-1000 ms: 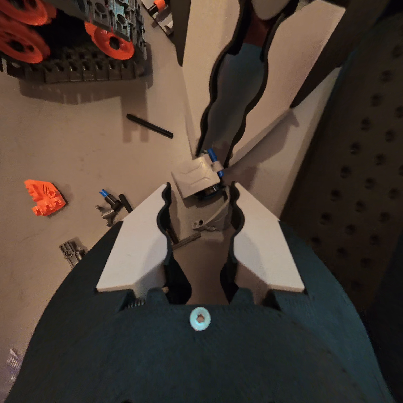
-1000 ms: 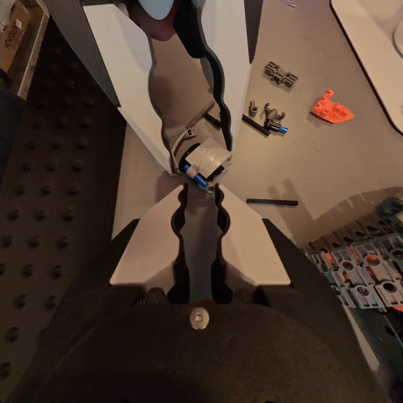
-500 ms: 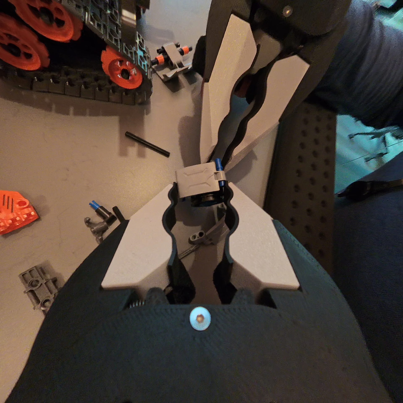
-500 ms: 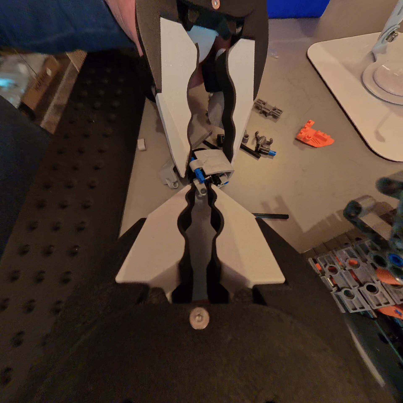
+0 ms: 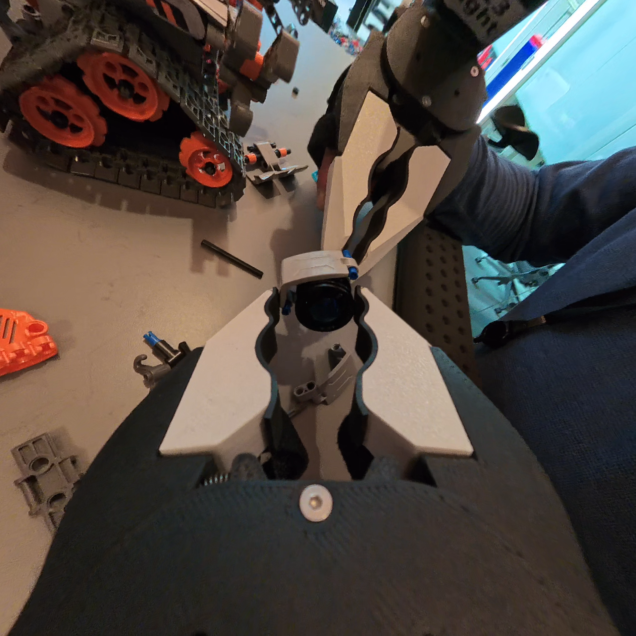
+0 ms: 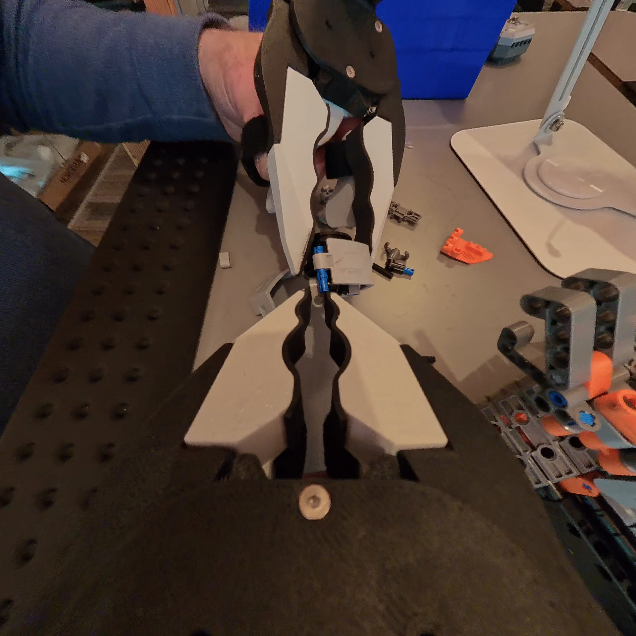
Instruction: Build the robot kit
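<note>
A small brick assembly, a grey panel over a black wheel with blue pins, is held above the table between both grippers. My left gripper is shut on it, with a fingertip on each side of the black wheel. My right gripper reaches in from the top right, shut on the assembly's grey and blue pin end. In the right wrist view my right gripper pinches that pin end of the assembly. The left gripper comes down from above, held by a person's hand.
A tracked model with orange wheels stands at the far left. Loose parts lie on the table: a black axle, an orange piece, a grey curved panel, a grey connector. A black perforated mat and a white stand base flank the area. Both grippers' tips are close together, under 4 cm apart. The black axle sits 7 cm or so from the ends of my left fingers.
Both grippers have risen from the table with the assembly between them. The left jaws closed on it, and it tilted so that the black wheel faces the left camera.
</note>
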Available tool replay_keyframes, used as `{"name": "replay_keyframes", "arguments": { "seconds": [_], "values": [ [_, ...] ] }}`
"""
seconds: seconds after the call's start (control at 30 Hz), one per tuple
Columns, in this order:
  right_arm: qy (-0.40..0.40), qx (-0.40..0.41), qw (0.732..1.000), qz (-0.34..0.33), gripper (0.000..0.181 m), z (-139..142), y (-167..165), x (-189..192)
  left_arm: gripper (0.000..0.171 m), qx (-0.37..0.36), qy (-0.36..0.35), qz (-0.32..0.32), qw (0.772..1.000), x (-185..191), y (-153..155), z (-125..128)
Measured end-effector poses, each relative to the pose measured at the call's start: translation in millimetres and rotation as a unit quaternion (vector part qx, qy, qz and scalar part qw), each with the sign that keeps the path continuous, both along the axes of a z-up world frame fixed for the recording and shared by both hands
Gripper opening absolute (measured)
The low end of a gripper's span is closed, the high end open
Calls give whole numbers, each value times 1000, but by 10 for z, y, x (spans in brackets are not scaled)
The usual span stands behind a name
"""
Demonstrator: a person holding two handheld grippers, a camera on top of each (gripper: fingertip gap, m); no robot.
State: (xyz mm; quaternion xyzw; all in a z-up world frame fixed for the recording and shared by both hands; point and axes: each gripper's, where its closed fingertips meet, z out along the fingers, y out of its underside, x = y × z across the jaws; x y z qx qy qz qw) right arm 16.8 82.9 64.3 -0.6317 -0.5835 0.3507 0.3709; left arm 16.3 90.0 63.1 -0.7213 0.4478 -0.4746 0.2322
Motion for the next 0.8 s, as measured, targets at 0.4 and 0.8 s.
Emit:
{"name": "replay_keyframes", "arguments": {
  "seconds": [0.4,0.8],
  "values": [
    [13,-11,1000,-8,5,86,17,41,41,-12,-22,2,1000,34,-5,33],
    [115,-217,969,-25,4,261,126,150,52,102,1,20,995,-19,28,87]
  ]
}}
